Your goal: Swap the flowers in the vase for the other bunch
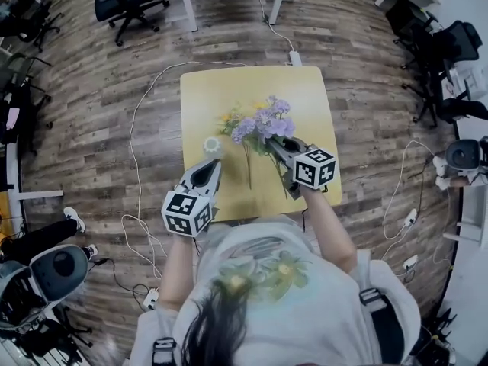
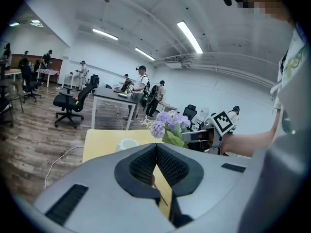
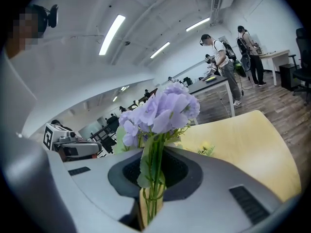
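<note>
- The right gripper (image 1: 274, 143) (image 3: 154, 154) has its jaws pinched on the green stems of the bunch of pale purple flowers (image 1: 267, 122) (image 3: 163, 108). The stems run down through the gap between the dark ribbed pads and the blossoms stand beyond the tips.
- That purple bunch hangs in this grip over the middle of the square yellow table (image 1: 213, 90), towards its right edge and apart from the vase.
- The left gripper (image 1: 216, 162) (image 2: 156, 145) has its jaws pressed together at the tips, with nothing between the pads. Only the tabletop shows through the gap lower down.
- It sits over the table's near left corner and points towards the far edge.
- The small white round vase (image 1: 211, 145) (image 2: 127, 143) stands just beyond the left gripper's tips, close to the table's left edge.
- The bunch of yellow flowers with green leaves (image 1: 229, 120) (image 3: 206, 148) is between the vase and the purple bunch, near the table's middle. Thin stems trail from there towards the near edge.
- Beyond the table are wood-plank floor, white cables and black office chairs.
</note>
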`<state>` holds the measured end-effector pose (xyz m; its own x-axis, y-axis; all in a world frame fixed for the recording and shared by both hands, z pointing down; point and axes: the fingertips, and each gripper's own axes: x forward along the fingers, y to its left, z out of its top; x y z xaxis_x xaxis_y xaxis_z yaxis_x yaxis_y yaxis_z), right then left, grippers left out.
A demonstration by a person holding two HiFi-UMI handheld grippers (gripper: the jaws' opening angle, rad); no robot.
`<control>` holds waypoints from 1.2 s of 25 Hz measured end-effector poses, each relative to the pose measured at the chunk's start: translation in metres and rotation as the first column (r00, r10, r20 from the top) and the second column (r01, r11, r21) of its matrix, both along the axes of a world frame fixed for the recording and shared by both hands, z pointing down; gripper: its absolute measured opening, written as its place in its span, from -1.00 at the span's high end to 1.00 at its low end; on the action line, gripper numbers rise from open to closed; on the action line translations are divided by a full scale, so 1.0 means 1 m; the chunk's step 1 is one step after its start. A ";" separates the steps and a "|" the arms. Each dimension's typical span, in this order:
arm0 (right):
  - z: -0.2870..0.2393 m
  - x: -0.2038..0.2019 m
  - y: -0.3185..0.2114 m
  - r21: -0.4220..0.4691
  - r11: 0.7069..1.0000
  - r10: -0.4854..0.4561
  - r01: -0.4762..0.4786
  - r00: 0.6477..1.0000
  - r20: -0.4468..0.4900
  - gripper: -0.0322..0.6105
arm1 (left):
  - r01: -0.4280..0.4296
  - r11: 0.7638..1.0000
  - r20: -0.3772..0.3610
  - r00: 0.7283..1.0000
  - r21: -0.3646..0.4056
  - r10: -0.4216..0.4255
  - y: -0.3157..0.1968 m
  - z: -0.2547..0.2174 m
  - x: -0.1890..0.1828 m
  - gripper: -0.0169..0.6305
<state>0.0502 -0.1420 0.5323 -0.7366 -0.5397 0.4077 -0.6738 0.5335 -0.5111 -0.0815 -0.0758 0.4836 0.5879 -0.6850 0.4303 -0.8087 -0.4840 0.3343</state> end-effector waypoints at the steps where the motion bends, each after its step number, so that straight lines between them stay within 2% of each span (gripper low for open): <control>1: -0.005 -0.007 0.000 0.008 1.000 -0.010 0.010 1.000 0.010 0.71 | 0.013 1.000 0.002 1.000 0.001 -0.013 0.002 -0.001 -0.005 0.89; 15: -0.051 -0.118 -0.014 0.117 0.977 -0.189 0.179 0.979 0.082 0.71 | 0.168 0.986 0.019 0.986 -0.013 -0.168 0.029 0.008 -0.081 0.89; 25: -0.113 -0.167 -0.024 0.285 0.928 -0.284 0.240 0.951 0.123 0.71 | 0.202 0.979 0.017 0.979 -0.005 -0.202 0.045 0.012 -0.088 0.89; 30: -0.146 -0.178 -0.025 0.361 0.900 -0.317 0.246 0.937 0.150 0.71 | 0.200 0.980 0.016 0.980 0.001 -0.200 0.051 0.013 -0.076 0.89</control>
<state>-0.1279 -0.1673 0.3868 -0.9244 -0.3749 0.0704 -0.3724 0.8472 -0.3790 -0.1576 -0.0250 0.4961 0.4326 -0.7875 0.4391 -0.8941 -0.3120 0.3213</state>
